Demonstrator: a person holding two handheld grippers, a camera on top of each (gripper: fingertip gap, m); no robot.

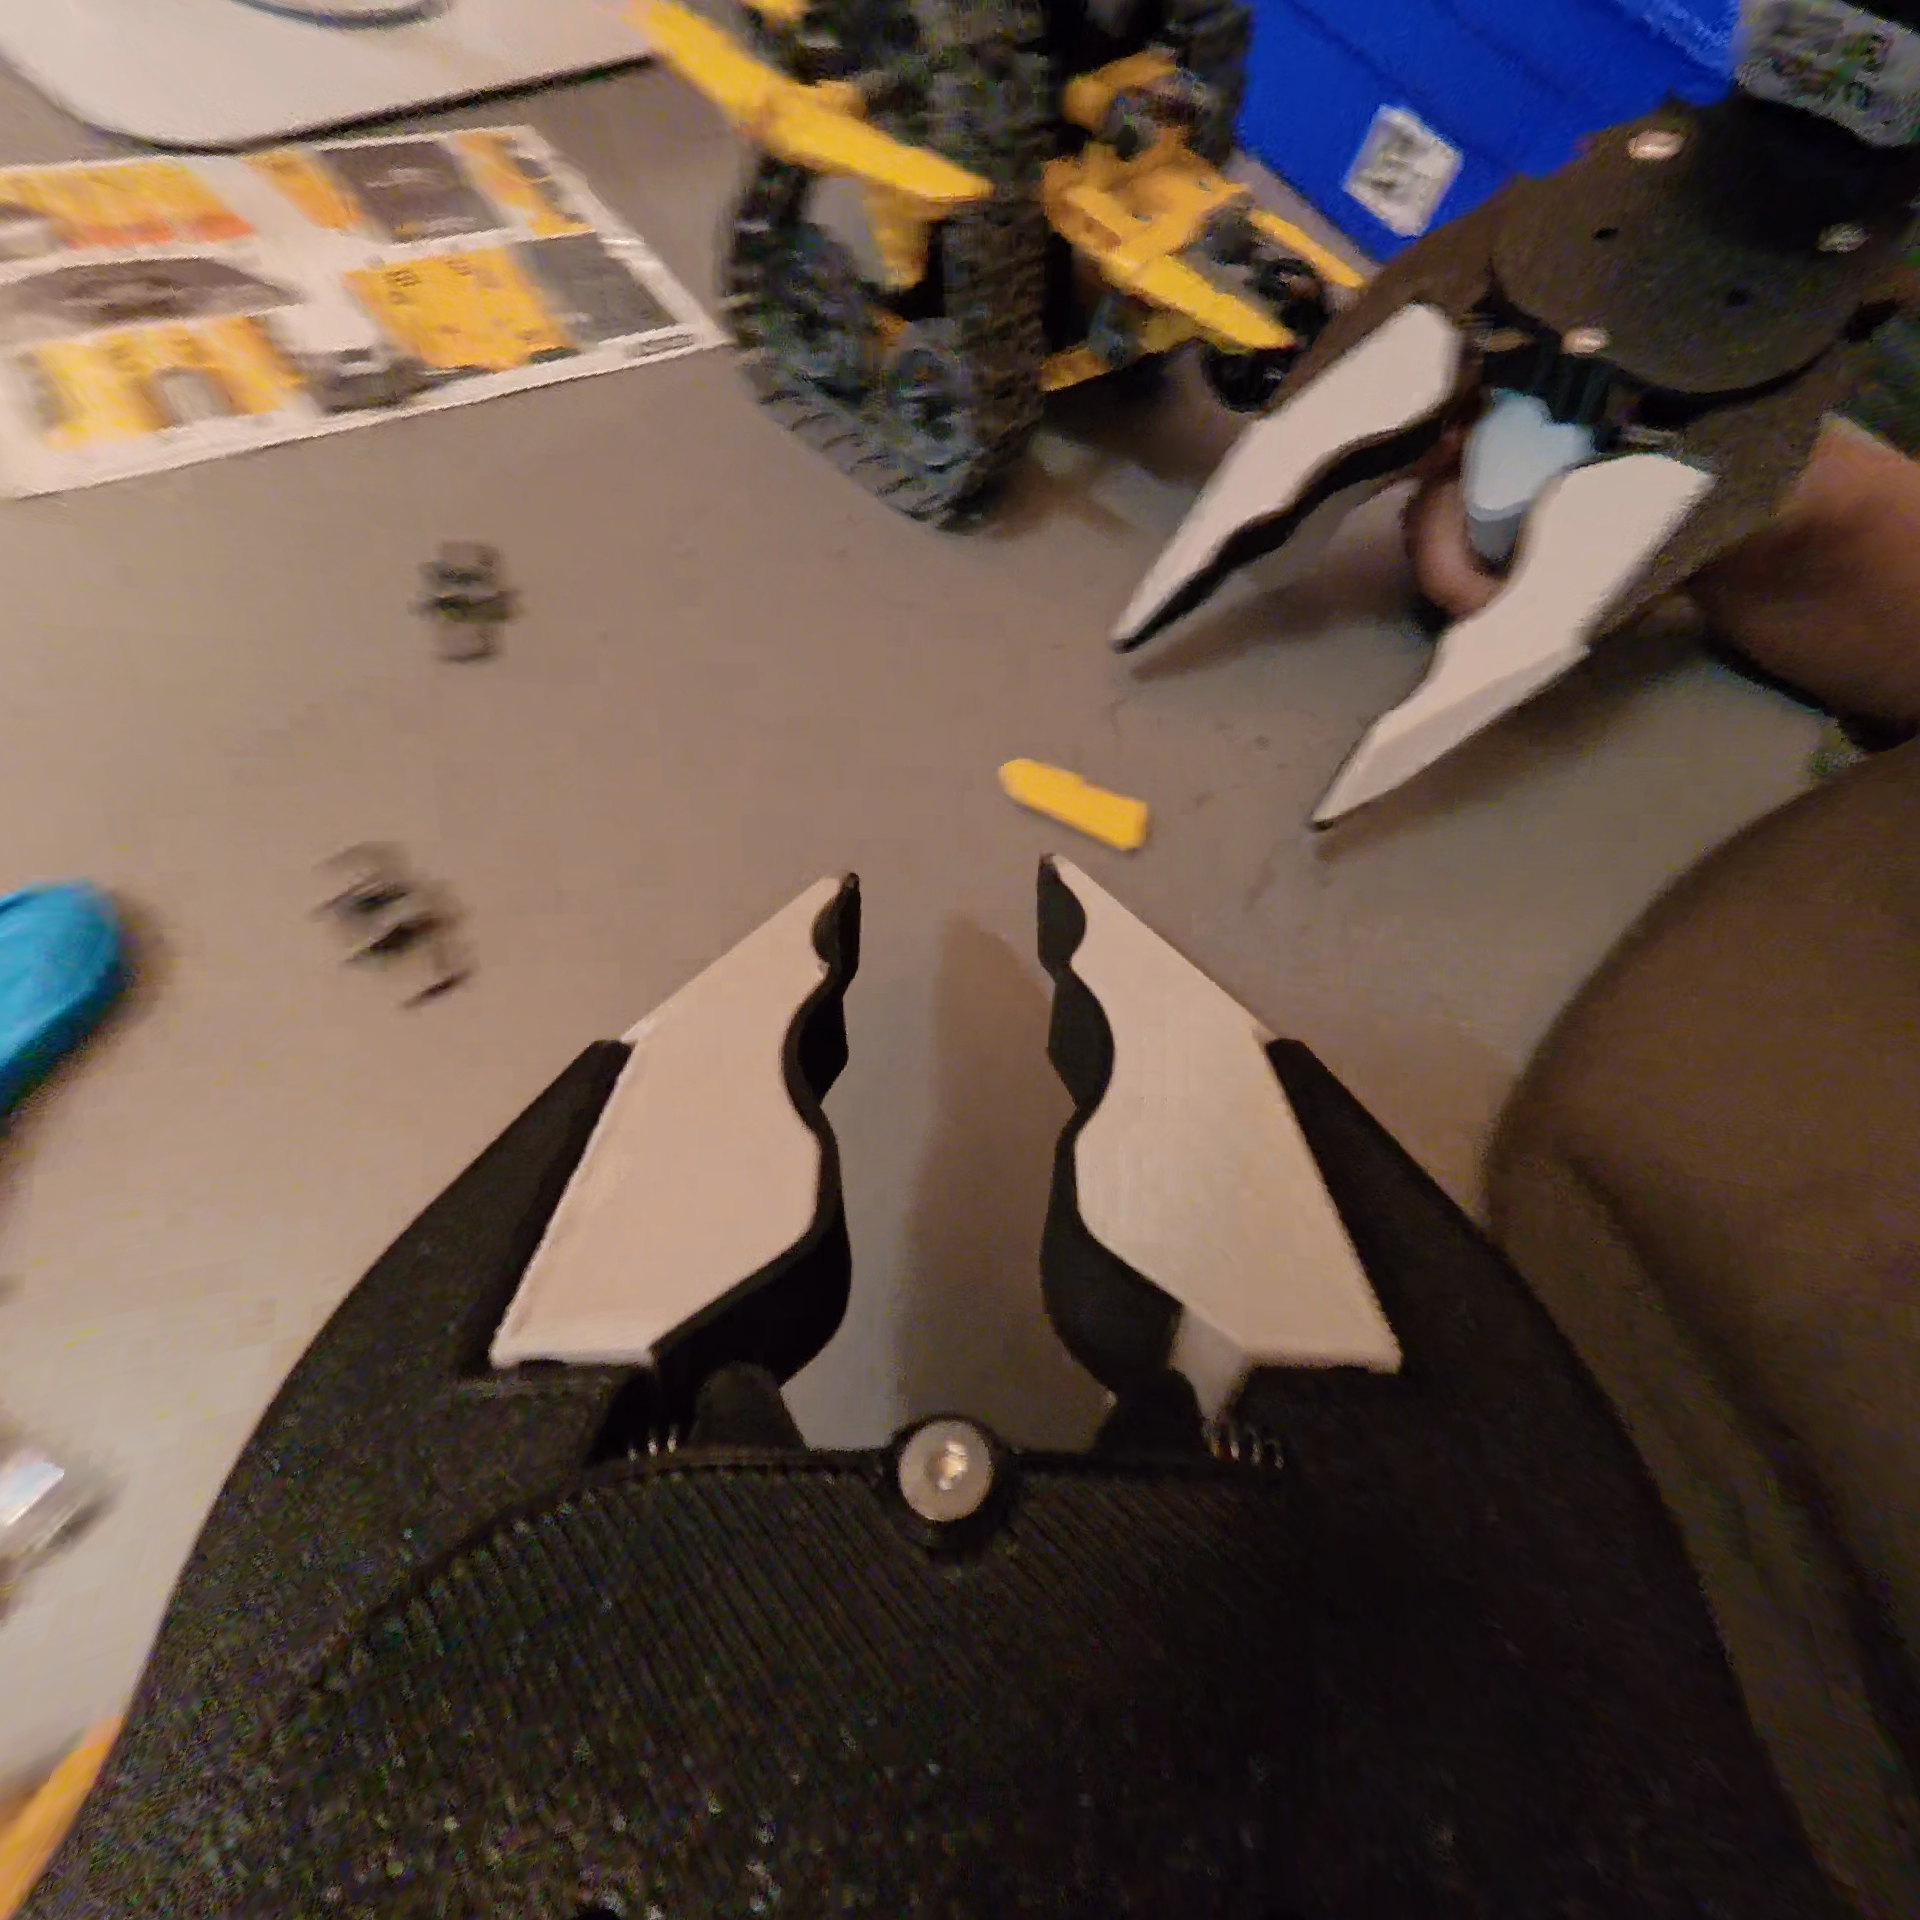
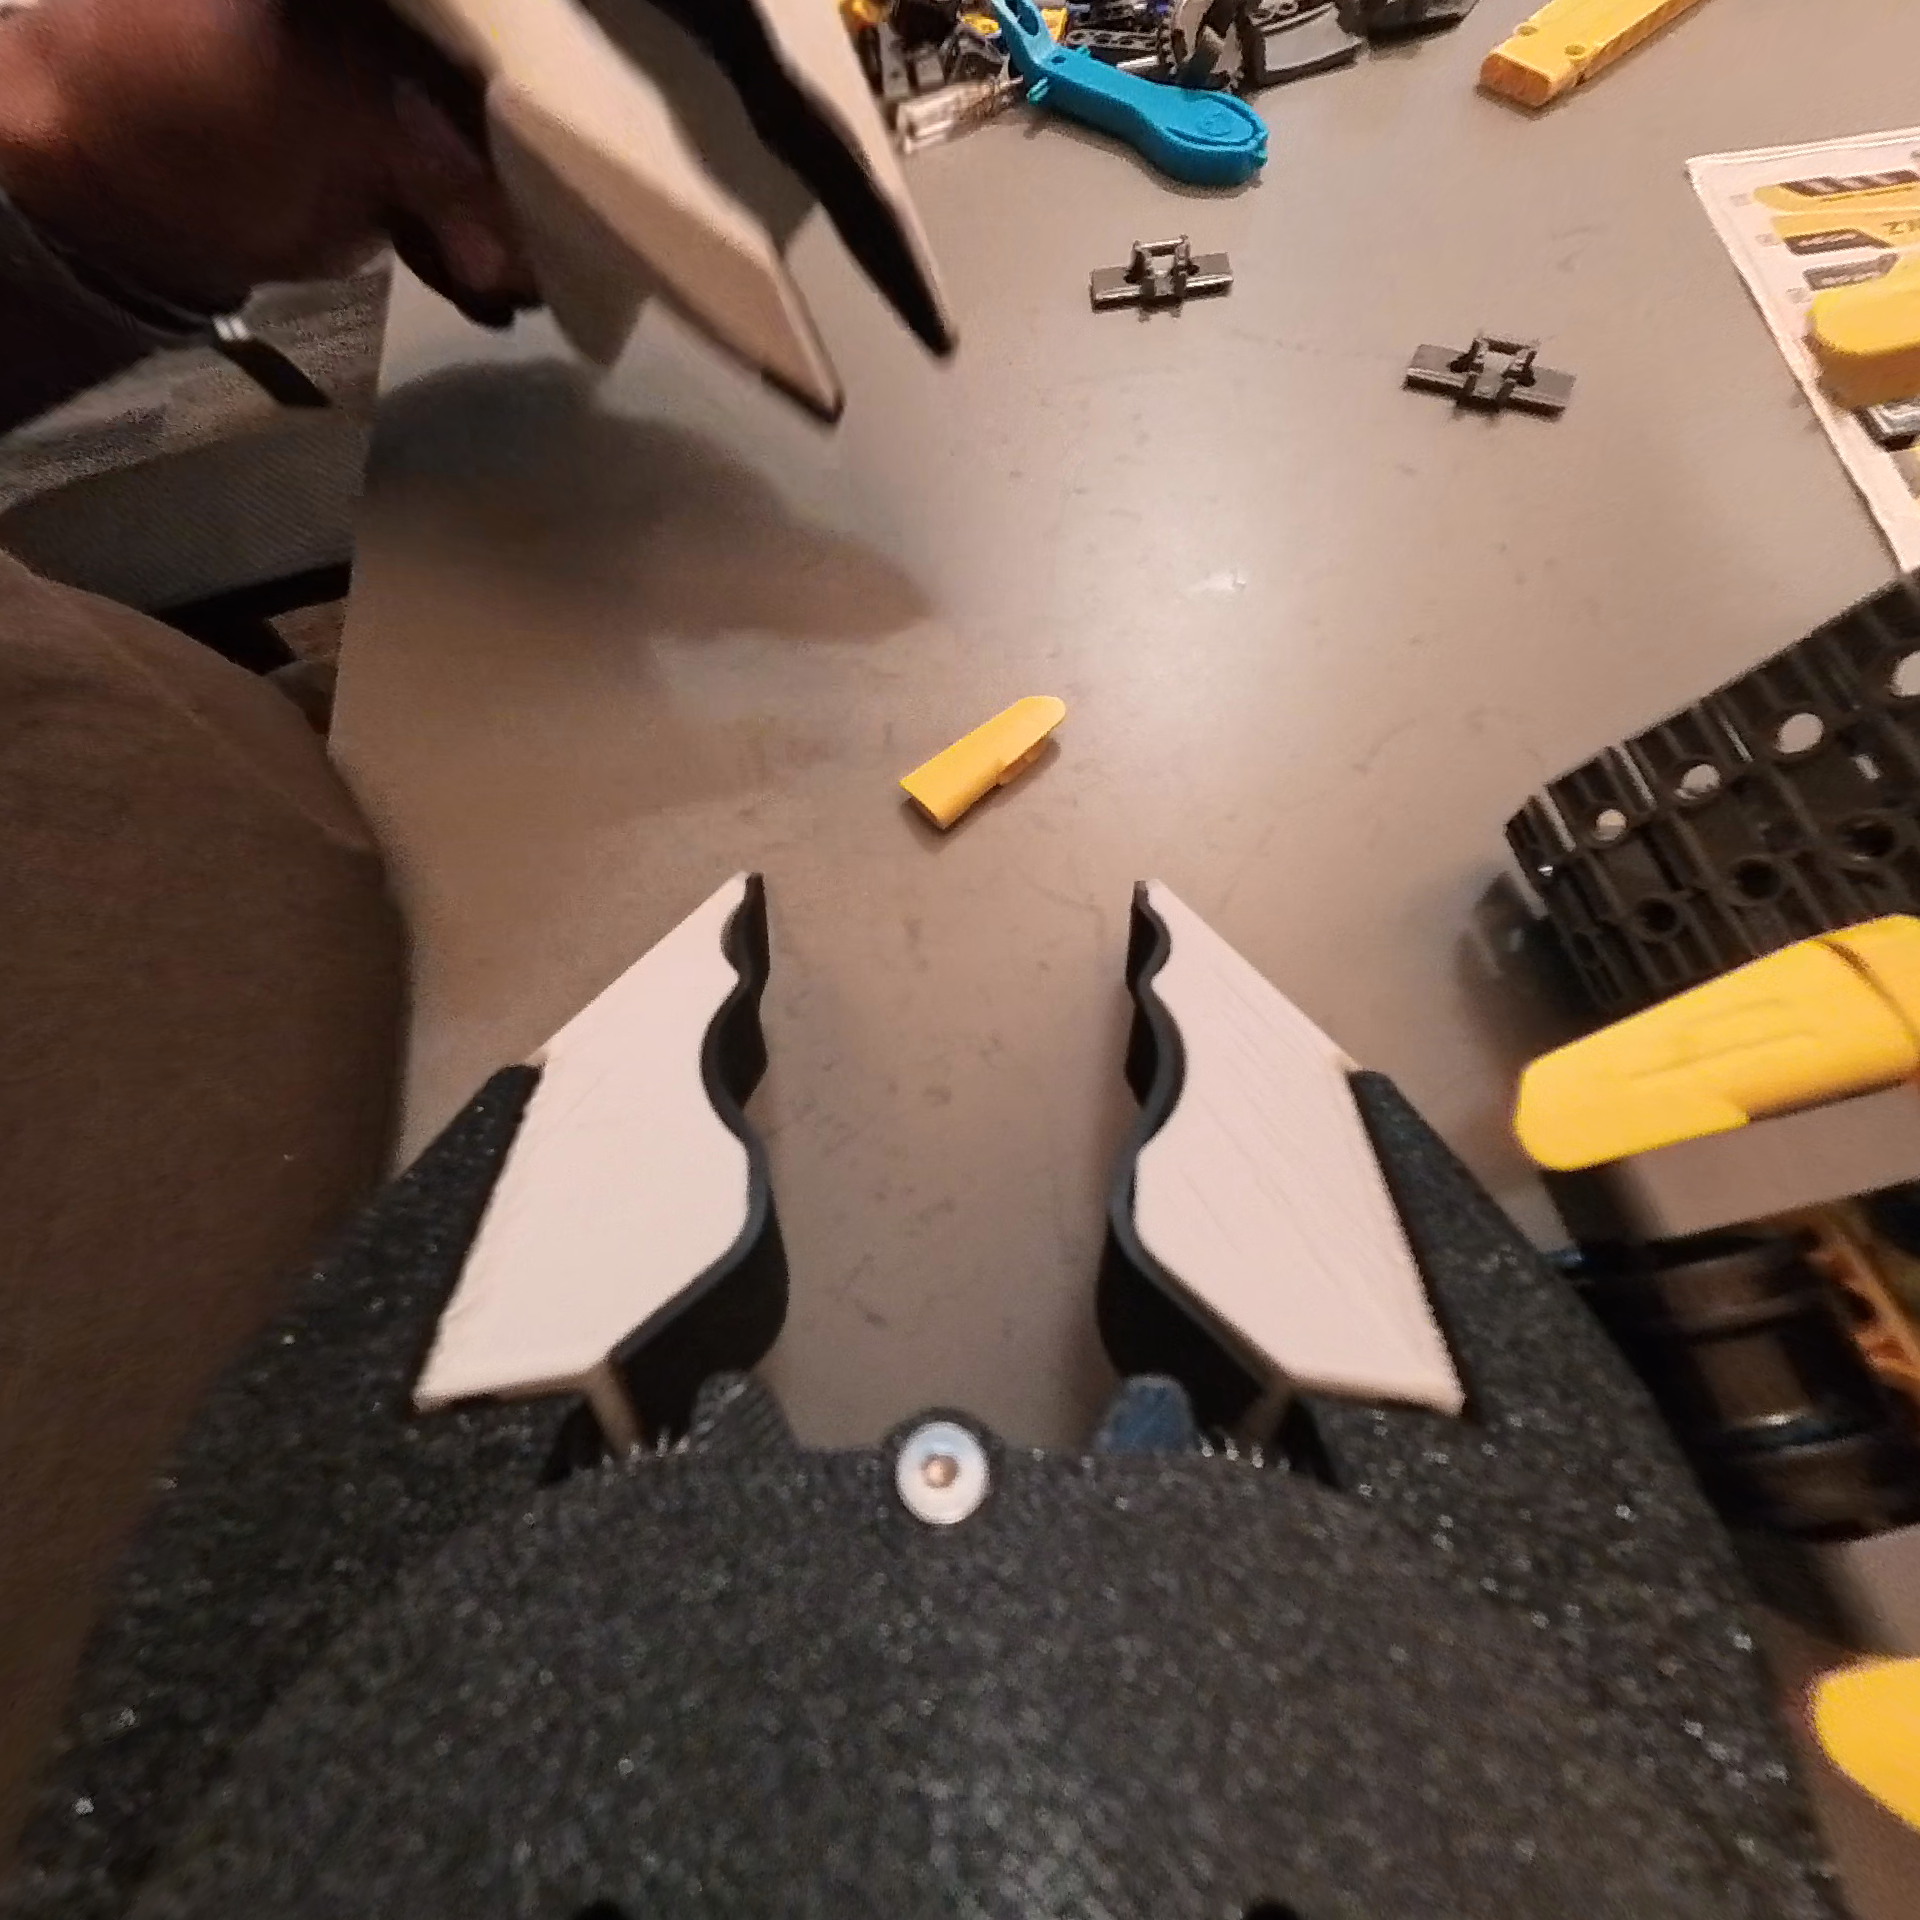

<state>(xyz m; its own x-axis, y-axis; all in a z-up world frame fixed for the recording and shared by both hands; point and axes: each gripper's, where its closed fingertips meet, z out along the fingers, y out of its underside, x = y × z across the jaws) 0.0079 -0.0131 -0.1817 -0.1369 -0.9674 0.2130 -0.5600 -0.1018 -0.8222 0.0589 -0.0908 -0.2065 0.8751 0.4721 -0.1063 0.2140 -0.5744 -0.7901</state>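
Note:
A small yellow plastic piece [image 1: 1075, 802] lies flat on the grey table, just ahead of my left gripper [image 1: 948, 878], which is open and empty. The same piece [image 2: 982, 766] lies a little ahead of my right gripper [image 2: 948, 883], also open and empty above the table. The right gripper shows in the left wrist view [image 1: 1221, 732] at the right, held by a hand. The left gripper shows in the right wrist view [image 2: 888, 379] at the upper left. A yellow and black tracked toy vehicle [image 1: 966, 260] stands beyond the piece.
Two black track links [image 2: 1161, 278] [image 2: 1489, 376] lie on the table. A blue plastic tool [image 2: 1143, 114] and loose parts lie at the far side. A printed instruction sheet [image 1: 312, 281] lies left of the vehicle. A blue bin [image 1: 1455, 114] stands behind it. A person's leg [image 1: 1714, 1247] is close by. The gap from one gripper's tips to the other's is roughly 10 centimetres. My right tips are roughly 4 centimetres from the small yellow plastic piece [image 1: 1075, 802]. It is also in sight in the right wrist view [image 2: 981, 739].

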